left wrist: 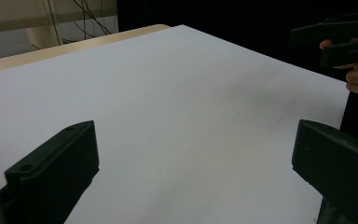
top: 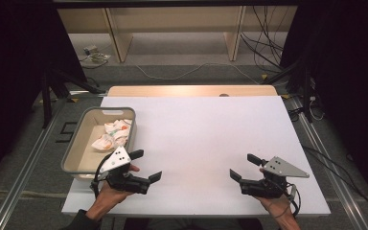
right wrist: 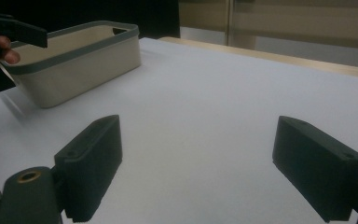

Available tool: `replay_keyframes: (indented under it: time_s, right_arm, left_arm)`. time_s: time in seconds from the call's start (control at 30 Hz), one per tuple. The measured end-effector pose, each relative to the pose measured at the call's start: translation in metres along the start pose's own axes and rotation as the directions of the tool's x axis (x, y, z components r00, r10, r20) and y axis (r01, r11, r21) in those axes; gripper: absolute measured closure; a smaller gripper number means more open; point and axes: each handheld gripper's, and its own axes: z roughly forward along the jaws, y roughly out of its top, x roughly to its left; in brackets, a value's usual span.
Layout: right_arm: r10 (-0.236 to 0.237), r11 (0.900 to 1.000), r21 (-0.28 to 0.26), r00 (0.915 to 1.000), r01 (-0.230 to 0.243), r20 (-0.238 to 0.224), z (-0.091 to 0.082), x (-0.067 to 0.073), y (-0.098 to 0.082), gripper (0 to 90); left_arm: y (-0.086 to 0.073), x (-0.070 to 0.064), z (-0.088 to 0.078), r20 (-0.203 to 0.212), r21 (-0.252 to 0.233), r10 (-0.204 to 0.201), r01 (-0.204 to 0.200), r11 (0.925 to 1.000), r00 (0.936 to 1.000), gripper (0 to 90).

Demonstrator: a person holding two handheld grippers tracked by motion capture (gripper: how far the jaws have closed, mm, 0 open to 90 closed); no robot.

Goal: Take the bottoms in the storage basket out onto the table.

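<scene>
Your left gripper hovers over the white table at about seven o'clock, its jaws spread wide with nothing between them, just beside the near right corner of the beige bin; your right gripper sits at about five o'clock, well apart from the left, jaws likewise wide apart and empty, the two grippers pointing toward each other. The bin stands at nine o'clock on the table's left edge; inside it, toward its far end, lies a crumpled white cloth with orange and green marks.
</scene>
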Motion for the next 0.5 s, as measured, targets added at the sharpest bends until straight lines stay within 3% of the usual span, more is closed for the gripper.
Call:
replay_keyframes:
  time_s: [0.33,0.5]
  right_arm:
    - [0.003,1.0,-0.008,1.0,-0.003,0.004,0.0004,0.0008,0.0005,16.5]
    - [0.005,1.0,-0.007,1.0,-0.005,0.006,0.0002,0.0005,0.0007,16.5]
  left_arm:
    - [0.0007,0.0001,0.0007,-0.011,-0.006,0.007,-0.007,1.0,0.9999,0.0]
    - [0.0031,0.0017,0.0004,-0.02,-0.023,-0.018,0.018,0.9996,0.9996,0.0]
